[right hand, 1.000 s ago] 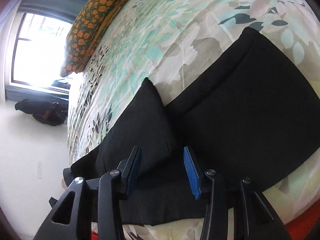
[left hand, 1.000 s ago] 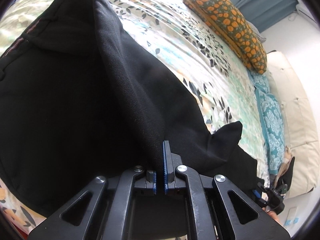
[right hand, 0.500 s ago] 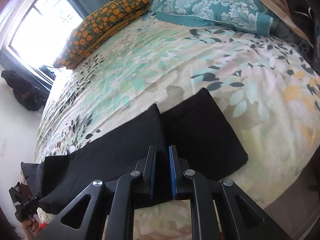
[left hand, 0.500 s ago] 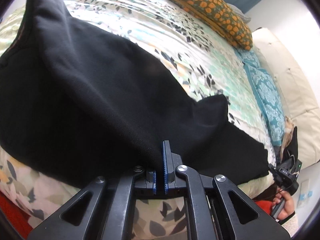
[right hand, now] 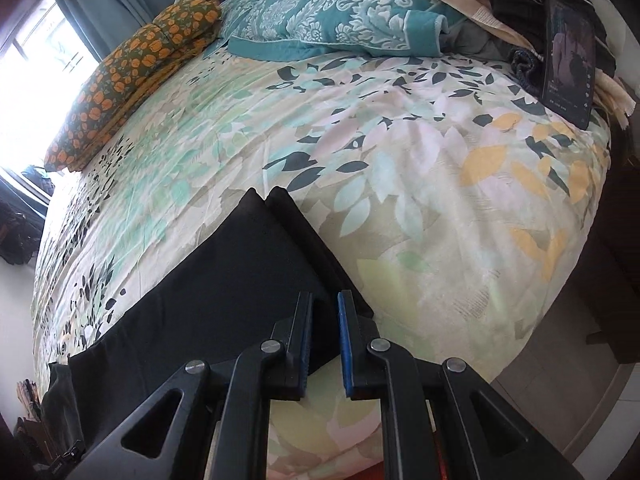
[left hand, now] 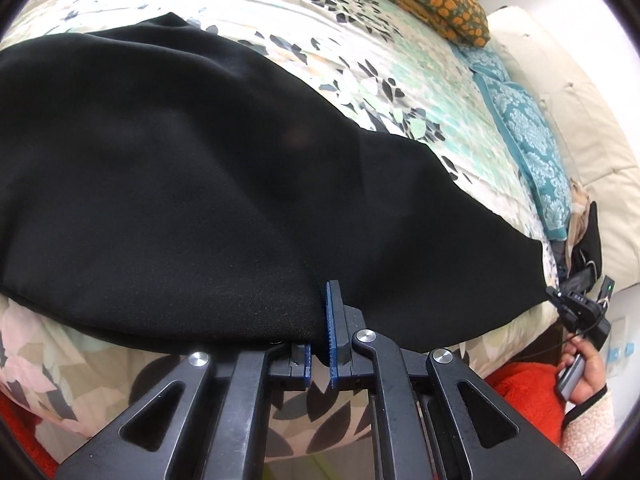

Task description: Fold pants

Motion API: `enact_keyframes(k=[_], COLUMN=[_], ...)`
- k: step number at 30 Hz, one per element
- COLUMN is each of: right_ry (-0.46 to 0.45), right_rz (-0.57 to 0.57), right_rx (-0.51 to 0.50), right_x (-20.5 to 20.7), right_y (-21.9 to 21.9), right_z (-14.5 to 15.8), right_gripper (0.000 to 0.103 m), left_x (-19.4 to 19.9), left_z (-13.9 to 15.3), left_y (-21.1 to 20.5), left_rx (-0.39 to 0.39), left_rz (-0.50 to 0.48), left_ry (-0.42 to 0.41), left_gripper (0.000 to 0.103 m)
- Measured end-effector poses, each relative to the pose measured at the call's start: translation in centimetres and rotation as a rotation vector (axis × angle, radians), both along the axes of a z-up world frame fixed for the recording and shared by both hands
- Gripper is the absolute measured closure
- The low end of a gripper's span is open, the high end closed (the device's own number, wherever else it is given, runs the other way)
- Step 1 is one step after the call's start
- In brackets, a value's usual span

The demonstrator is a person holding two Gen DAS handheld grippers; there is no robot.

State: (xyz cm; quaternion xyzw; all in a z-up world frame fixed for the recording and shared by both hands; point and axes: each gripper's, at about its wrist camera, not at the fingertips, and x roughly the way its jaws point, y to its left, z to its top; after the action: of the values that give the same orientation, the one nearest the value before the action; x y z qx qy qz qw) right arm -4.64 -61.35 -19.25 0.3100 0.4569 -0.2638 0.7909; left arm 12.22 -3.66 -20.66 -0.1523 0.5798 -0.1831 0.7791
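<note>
Since a second ago the black pants [left hand: 192, 184] are lying flatter, their raised fold now spread low across the bed [left hand: 400, 92], and the right gripper [right hand: 324, 312] has narrowed from a wide gap. Nearest the lens, the left gripper [left hand: 320, 320] is clamping the near edge of the pants, its fingers [left hand: 334, 320] pressed together on the cloth. The right gripper is pinching the doubled leg ends at the bed's near side, cloth lying between its blue pads. The pants are stretching between both grippers along the floral cover. Beyond them, an orange-patterned pillow [right hand: 132, 76] and a teal one [right hand: 340, 20] are resting near the headboard, with a phone [right hand: 568, 56] propped at the far right.
</note>
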Motion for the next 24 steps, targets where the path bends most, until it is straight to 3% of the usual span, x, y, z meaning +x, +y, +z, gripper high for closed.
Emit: enact_keyframes(k=[11,14,16,18,19,20,22,24], right_ry=[0.065,0.081,0.091,0.095,0.087,0.084,0.025,-0.019], right_rz=[-0.011,-0.017,-0.019,-0.026,-0.031,-0.048,-0.090,-0.074], right_rx=[-0.035,-0.046,-0.059,-0.058,-0.047,-0.039,-0.060,-0.161], right_x=[0.1,0.2,0.4,0.4,0.2,-0.1,-1.2,-1.5], right_y=[-0.1,0.0,0.1,0.1,-0.1,-0.4,-0.5,0.9], right_z=[-0.9,-1.1,-1.2,-1.2,-1.2,-1.1,0.2,2.7], right_gripper=[0.091,0.091,0.090,0.088,0.078,0.058,0.030,0.030], left_x=[-0.7,-0.8,-1.1,-2.0,-2.5,-3.0,-3.8,-3.8], left_z=[-1.2,-0.8,-0.6,0.1,0.5,1.1,2.5,3.9], left_y=[0.2,-0.1,0.0,0.2,0.5,0.9,2.3,4.1], left_rx=[0.020,0.028,0.037,0.036,0.048,0.062,0.072,0.100], left_rz=[-0.024,-0.035,-0.048,-0.075,-0.086,-0.093,-0.092,-0.062], left_ry=[0.029,0.033,0.056,0.062,0.056,0.045,0.003,-0.068], left_gripper=[0.096,0.090,0.067,0.055,0.048,0.046,0.046,0.046])
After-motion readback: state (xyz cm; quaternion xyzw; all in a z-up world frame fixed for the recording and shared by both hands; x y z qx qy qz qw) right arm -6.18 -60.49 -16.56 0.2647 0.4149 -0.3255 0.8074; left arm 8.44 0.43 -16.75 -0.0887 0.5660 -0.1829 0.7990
